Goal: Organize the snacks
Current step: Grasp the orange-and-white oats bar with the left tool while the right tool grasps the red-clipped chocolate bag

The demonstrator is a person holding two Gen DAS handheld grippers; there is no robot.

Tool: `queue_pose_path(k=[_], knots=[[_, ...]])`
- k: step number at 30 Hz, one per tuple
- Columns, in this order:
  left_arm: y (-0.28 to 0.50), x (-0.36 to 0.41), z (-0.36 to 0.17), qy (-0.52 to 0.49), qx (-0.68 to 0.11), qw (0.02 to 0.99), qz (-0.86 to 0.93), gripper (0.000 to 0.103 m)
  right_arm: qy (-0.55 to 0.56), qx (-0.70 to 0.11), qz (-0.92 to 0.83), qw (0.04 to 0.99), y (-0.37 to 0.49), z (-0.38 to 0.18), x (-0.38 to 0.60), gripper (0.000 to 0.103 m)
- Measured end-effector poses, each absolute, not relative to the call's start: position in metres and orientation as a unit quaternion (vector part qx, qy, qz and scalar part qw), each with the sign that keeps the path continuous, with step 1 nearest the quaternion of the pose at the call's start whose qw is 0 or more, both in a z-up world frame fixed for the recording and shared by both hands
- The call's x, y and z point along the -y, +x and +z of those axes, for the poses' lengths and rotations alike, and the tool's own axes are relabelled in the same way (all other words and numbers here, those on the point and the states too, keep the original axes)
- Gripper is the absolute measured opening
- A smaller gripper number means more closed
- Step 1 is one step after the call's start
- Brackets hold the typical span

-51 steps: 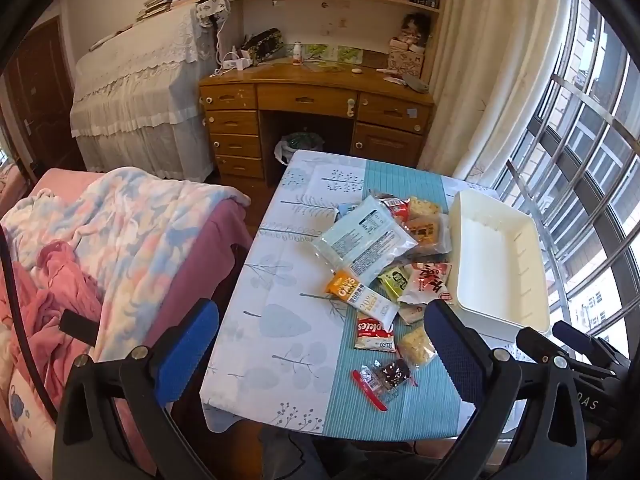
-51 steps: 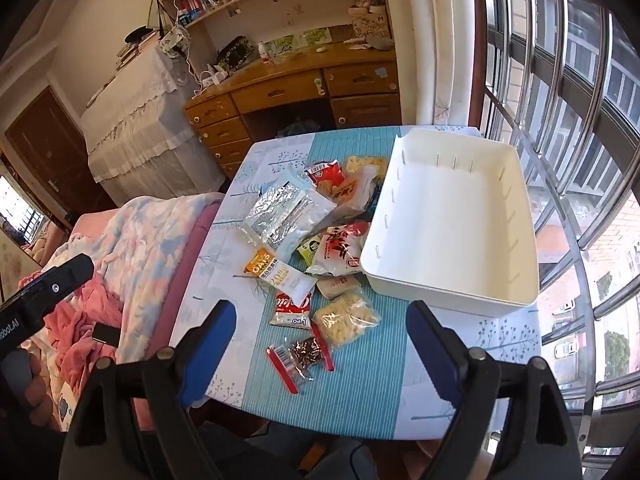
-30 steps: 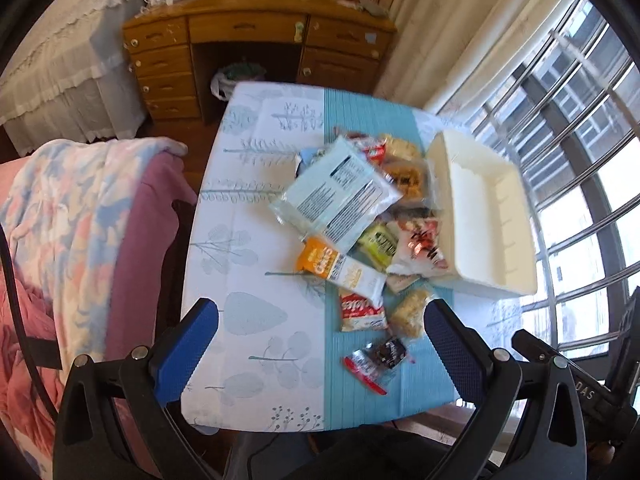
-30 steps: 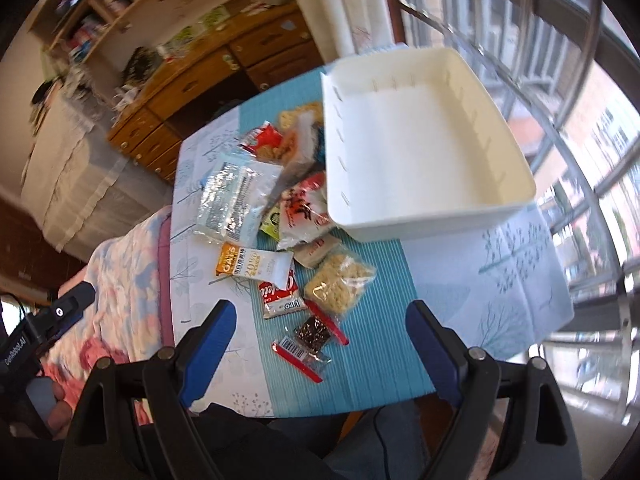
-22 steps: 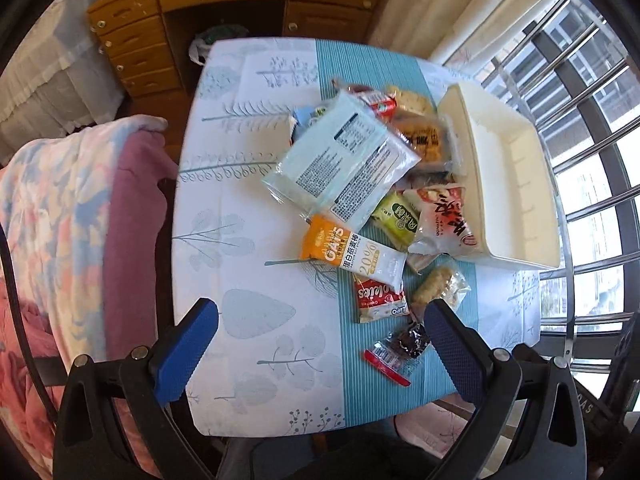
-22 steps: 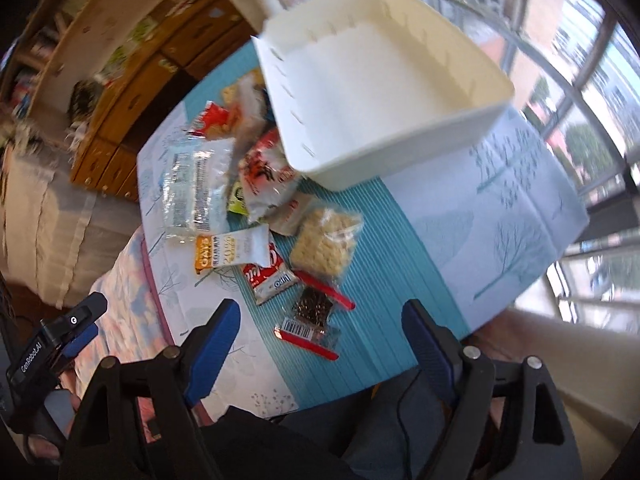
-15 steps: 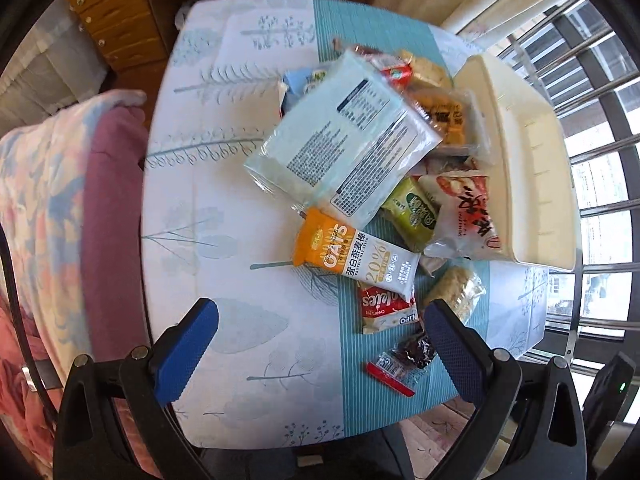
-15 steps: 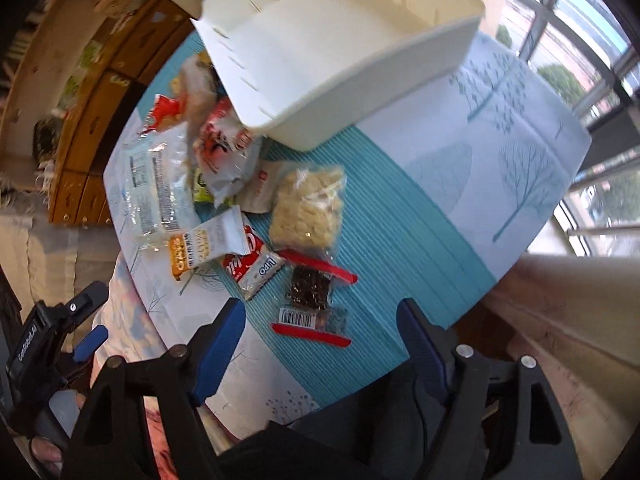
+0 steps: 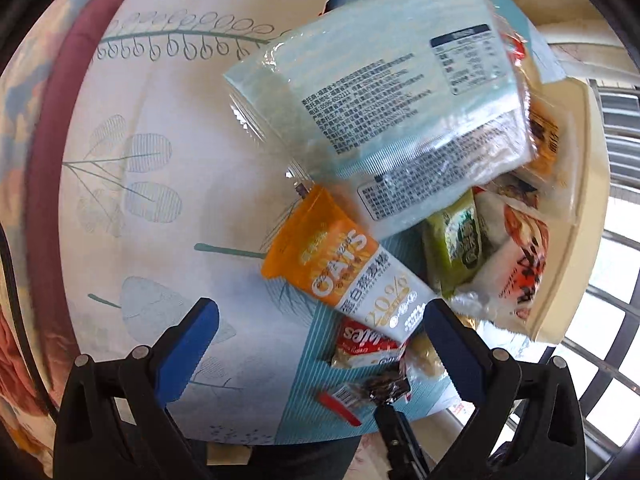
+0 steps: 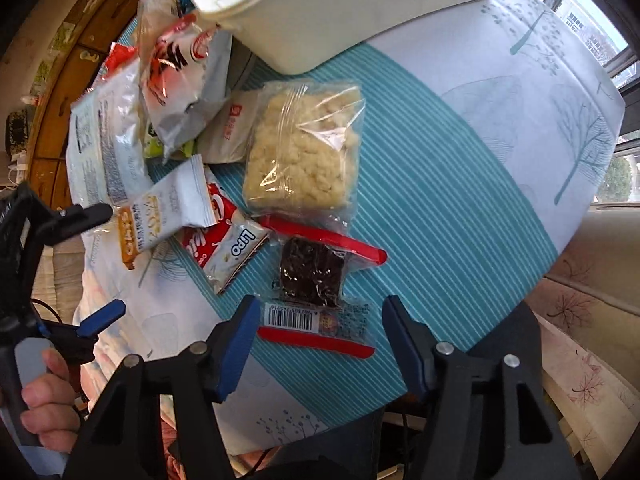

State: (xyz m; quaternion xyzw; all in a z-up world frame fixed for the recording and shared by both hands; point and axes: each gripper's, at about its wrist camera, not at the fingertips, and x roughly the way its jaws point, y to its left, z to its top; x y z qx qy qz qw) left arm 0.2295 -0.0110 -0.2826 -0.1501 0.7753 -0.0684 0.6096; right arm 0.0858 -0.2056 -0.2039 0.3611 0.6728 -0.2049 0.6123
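A heap of snack packets lies on the leaf-print tablecloth (image 9: 160,208) beside a white bin (image 10: 320,8). My left gripper (image 9: 320,332) hangs open and wide just above the orange and white oats packet (image 9: 344,276), near the big pale blue packet (image 9: 384,120). My right gripper (image 10: 320,332) points down at the dark snack bag with red edges (image 10: 316,280). Its jaws are closing, the bag's barcode end lies between the blue fingers (image 10: 240,340), and the pads are clear of it. A clear bag of pale puffed cake (image 10: 304,152) and a red and white Lipo packet (image 10: 228,244) lie close by.
A green packet (image 9: 456,248) and a red and white bag (image 9: 516,272) lean against the bin wall (image 9: 568,216). A pink blanket (image 9: 40,160) lies left of the table, window bars (image 9: 612,320) to the right. A hand (image 10: 44,408) holds the left gripper.
Both grippers have come down close over the table and tilted steeply downward, so the snacks fill the views. The right jaws have narrowed; the left jaws stay wide.
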Motion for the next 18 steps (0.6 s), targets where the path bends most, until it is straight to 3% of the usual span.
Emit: queue_pose_path(k=[9, 12, 18], knots=[[0.248, 0.020, -0.302, -0.170, -0.790, 0.588, -0.037, 0.096, 0.324, -0.699, -0.223, 0.598, 0.101, -0.216, 0.203, 0.052], [0.254, 0.021, -0.316, -0.175, -0.802, 0.570, -0.029, 0.087, 0.322, -0.700, -0.211, 0.602, 0.108, -0.215, 0.202, 0.040], [0.266, 0.030, -0.330, -0.170, -0.814, 0.555, -0.017, 0.078, 0.310, -0.709, -0.207, 0.599, 0.120, -0.213, 0.202, 0.038]])
